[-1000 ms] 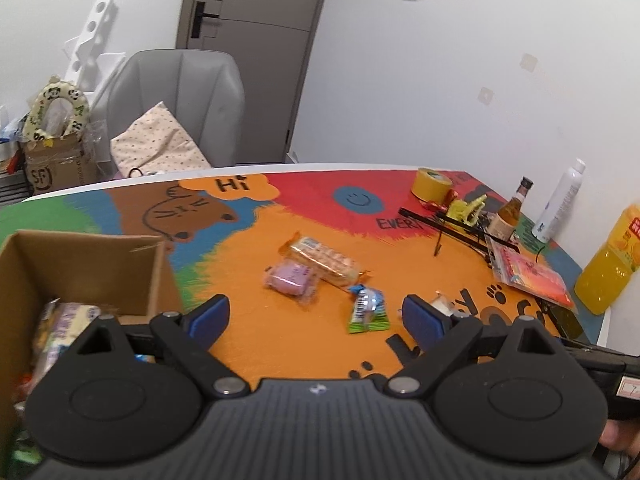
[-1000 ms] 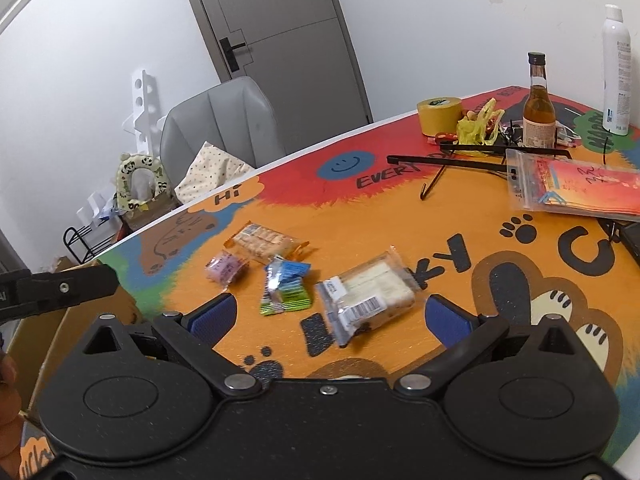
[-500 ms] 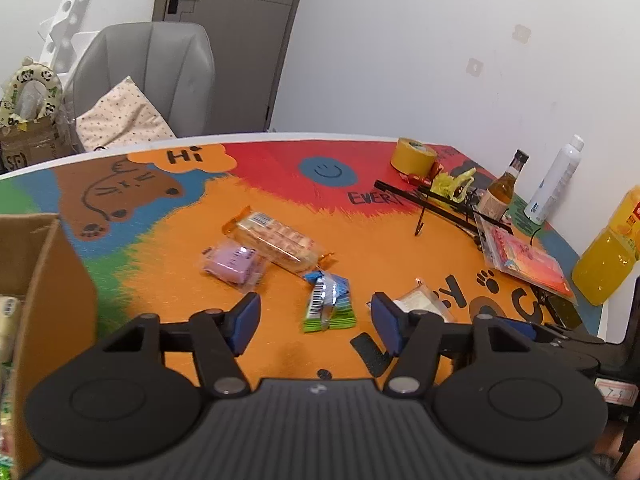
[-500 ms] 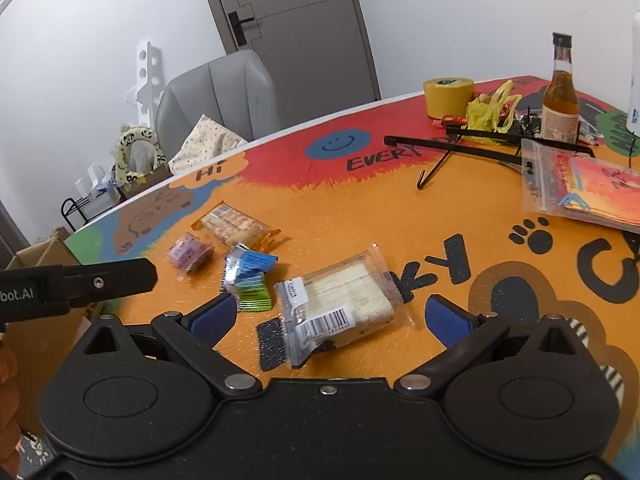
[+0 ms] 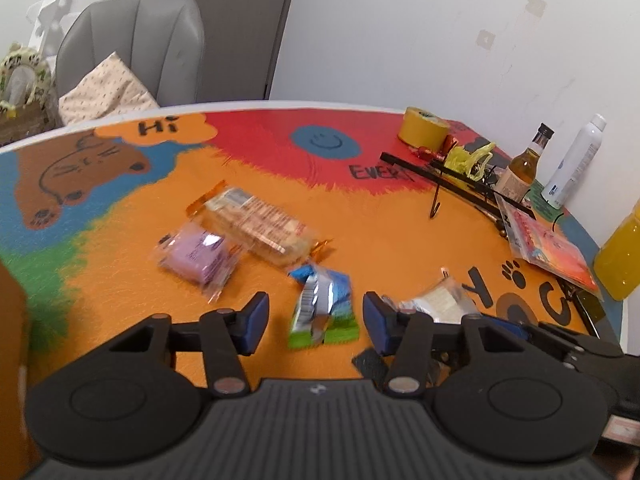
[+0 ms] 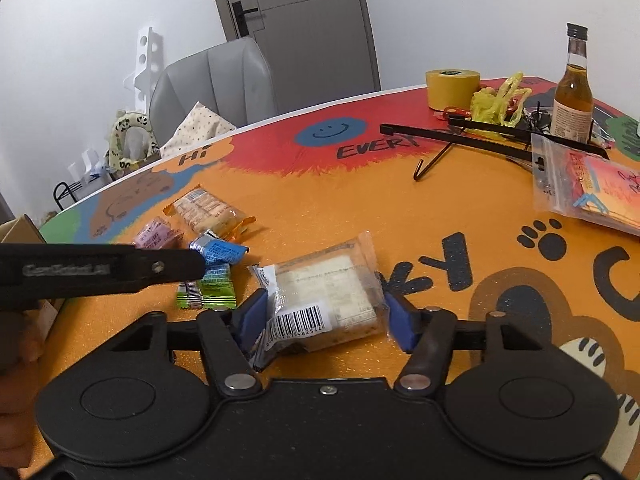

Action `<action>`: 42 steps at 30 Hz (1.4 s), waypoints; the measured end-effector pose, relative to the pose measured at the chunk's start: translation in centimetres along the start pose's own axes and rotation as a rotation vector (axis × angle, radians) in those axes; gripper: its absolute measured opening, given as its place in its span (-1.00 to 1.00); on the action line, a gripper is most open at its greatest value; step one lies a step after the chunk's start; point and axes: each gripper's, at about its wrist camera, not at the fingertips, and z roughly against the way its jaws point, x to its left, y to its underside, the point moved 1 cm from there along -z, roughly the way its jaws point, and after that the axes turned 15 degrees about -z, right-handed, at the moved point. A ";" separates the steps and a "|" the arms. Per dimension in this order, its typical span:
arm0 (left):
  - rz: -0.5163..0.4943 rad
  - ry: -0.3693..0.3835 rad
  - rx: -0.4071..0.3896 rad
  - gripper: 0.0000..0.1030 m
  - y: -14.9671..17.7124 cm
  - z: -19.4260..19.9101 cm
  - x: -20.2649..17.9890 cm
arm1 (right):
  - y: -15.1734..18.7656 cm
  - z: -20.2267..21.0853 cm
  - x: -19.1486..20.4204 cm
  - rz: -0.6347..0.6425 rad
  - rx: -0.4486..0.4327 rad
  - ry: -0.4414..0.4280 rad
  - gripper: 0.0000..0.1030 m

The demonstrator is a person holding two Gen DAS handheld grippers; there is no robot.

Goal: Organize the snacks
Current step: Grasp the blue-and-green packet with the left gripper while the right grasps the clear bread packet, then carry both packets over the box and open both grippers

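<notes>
Left wrist view: left tool [image 5: 314,316] low over the orange part of the table [image 5: 380,236], jaws closing, blue pads either side of the blue-green pack [image 5: 322,308] with gaps on both sides, nothing gripped yet. Purple pack [image 5: 196,256] lying just beyond the left pad, toward the far edge; long cracker pack [image 5: 256,222] touching it on the right, slanted. Clear pack [image 5: 436,300] just right of the right pad, partly hidden by the right tool's black arm. Along the right edge: tape roll [image 5: 424,130], yellow bag [image 5: 470,160], brown bottle [image 5: 524,168], white spray can [image 5: 576,162], juice bottle [image 5: 620,256], pink pouch [image 5: 548,248]. Chair [image 5: 132,48] past the far edge. Right wrist view: right tool [image 6: 324,318] closing around the clear pack [image 6: 324,288], left pad against the crumpled wrapper end, right pad close to the pack's other side; firm pressing impossible to tell. Blue-green pack [image 6: 212,276] to the left, partly behind the left tool's black arm [image 6: 100,270]. Purple pack [image 6: 154,234] and cracker pack [image 6: 208,210] farther toward the left edge. Cardboard box [image 6: 16,226] at the left edge.
</notes>
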 end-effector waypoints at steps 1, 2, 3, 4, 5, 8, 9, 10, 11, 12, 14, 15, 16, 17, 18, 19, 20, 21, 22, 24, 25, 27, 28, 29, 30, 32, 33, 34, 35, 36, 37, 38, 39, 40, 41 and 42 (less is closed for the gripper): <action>-0.013 -0.008 0.001 -0.01 0.0 -0.4 -0.2 | 0.0 0.1 -0.1 -0.003 -0.002 0.001 0.15; -0.016 -0.010 0.007 -0.01 0.0 -0.8 -0.4 | 0.0 0.1 -0.1 -0.003 -0.005 0.002 0.14; -0.011 -0.006 0.012 -0.01 0.0 -1.2 -0.4 | 0.1 0.2 -0.1 -0.005 -0.008 0.004 0.14; -0.008 -0.002 0.017 -0.01 0.0 -1.6 -0.5 | 0.2 0.2 -0.2 -0.008 -0.012 0.005 0.14; -0.010 -0.004 0.020 -0.01 0.0 -2.0 -0.6 | 0.3 0.3 -0.2 -0.008 -0.014 0.005 0.14; -0.025 -0.018 0.021 -0.01 0.2 -2.7 -1.0 | 0.4 0.5 -0.3 -0.015 -0.020 0.009 0.14; -0.035 -0.025 0.021 -0.01 0.3 -2.8 -1.2 | 0.5 0.6 -0.3 -0.019 -0.021 0.010 0.14; -0.051 -0.032 0.021 -0.01 0.3 -2.8 -1.4 | 0.6 0.7 -0.3 -0.019 -0.023 0.014 0.14; -0.069 -0.040 0.027 -0.14 0.2 -2.8 -1.6 | 0.7 0.8 -0.3 -0.016 -0.025 0.019 0.14; -0.083 -0.046 0.031 -0.27 0.3 -2.8 -1.7 | 0.7 0.9 -0.2 -0.014 -0.028 0.023 0.14; -0.093 -0.032 0.039 -0.36 0.4 -2.5 -1.8 | 0.9 1.1 -0.2 -0.022 -0.034 0.028 0.13; -0.100 -0.029 0.042 -0.38 0.4 -2.3 -1.8 | 0.9 1.2 -0.2 -0.030 -0.035 0.029 0.13; -0.106 -0.029 0.046 -0.39 0.6 -2.1 -1.8 | 1.0 1.2 -0.2 -0.036 -0.036 0.030 0.13; -0.108 -0.031 0.049 -0.40 0.7 -1.8 -1.8 | 1.0 1.4 -0.3 -0.043 -0.035 0.030 0.12; -0.108 -0.034 0.051 -0.41 0.8 -1.5 -1.7 | 1.1 1.5 -0.2 -0.050 -0.034 0.027 0.12; -0.107 -0.032 0.048 -0.41 1.0 -1.1 -1.7 | 1.3 1.7 -0.2 -0.059 -0.034 0.023 0.12; -0.106 -0.030 0.046 -0.41 1.1 -0.8 -1.6 | 1.4 1.9 -0.2 -0.064 -0.037 0.022 0.11; -0.104 -0.027 0.042 -0.41 1.2 -0.3 -1.6 | 1.5 2.1 -0.1 -0.066 -0.042 0.022 0.11; -0.102 -0.023 0.035 -0.41 1.3 0.3 -1.6 | 1.6 2.4 0.0 -0.067 -0.048 0.021 0.11; -0.098 -0.018 0.024 -0.41 1.4 1.4 -1.5 | 1.7 2.9 0.3 -0.071 -0.055 0.015 0.10; -0.096 -0.015 0.019 -0.42 1.5 1.8 -1.5 | 1.8 3.2 0.5 -0.074 -0.059 0.011 0.10; -0.090 -0.009 0.013 -0.51 1.7 2.8 -1.2 | 1.9 3.7 0.9 -0.076 -0.070 0.004 0.10; -0.084 -0.008 0.007 -0.51 1.8 3.4 -1.1 | 2.0 4.0 1.1 -0.077 -0.075 -0.002 0.09; -0.084 -0.012 0.001 -0.51 1.8 3.9 -1.0 | 2.1 4.3 1.3 -0.078 -0.080 -0.007 0.09; -0.085 -0.017 -0.005 -0.52 1.9 4.4 -0.9 | 2.2 4.5 1.5 -0.080 -0.083 -0.014 0.09; -0.080 -0.015 -0.009 -0.53 2.1 5.2 -0.7 | 2.4 4.9 1.9 -0.085 -0.086 -0.025 0.09; -0.078 -0.013 -0.012 -0.54 2.2 5.5 -0.6 | 2.4 5.1 2.0 -0.085 -0.088 -0.026 0.09; -0.077 -0.014 -0.015 -0.55 2.3 5.9 -0.4 | 2.5 5.3 2.2 -0.085 -0.090 -0.028 0.09; -0.075 -0.013 -0.018 -0.55 2.4 6.2 -0.4 | 2.6 5.6 2.4 -0.085 -0.091 -0.030 0.09; -0.071 -0.013 -0.022 -0.55 2.4 6.5 -0.3 | 2.7 5.9 2.6 -0.087 -0.091 -0.036 0.09; -0.068 -0.012 -0.027 -0.55 2.5 6.9 -0.2 | 2.8 6.1 2.7 -0.089 -0.091 -0.041 0.09; -0.067 -0.010 -0.032 -0.55 2.6 7.3 -0.1 | 2.9 6.3 2.9 -0.089 -0.092 -0.043 0.09; -0.064 -0.009 -0.038 -0.56 2.6 7.8 0.0 | 2.9 6.5 3.1 -0.087 -0.096 -0.045 0.09; -0.062 -0.008 -0.045 -0.56 2.6 8.2 0.0 | 2.9 6.8 3.3 -0.084 -0.100 -0.048 0.09; -0.060 -0.008 -0.050 -0.56 2.6 8.6 0.1 | 2.9 7.0 3.5 -0.083 -0.104 -0.050 0.09; -0.058 -0.008 -0.058 -0.56 2.7 9.0 0.3 | 2.9 7.2 3.8 -0.082 -0.108 -0.054 0.09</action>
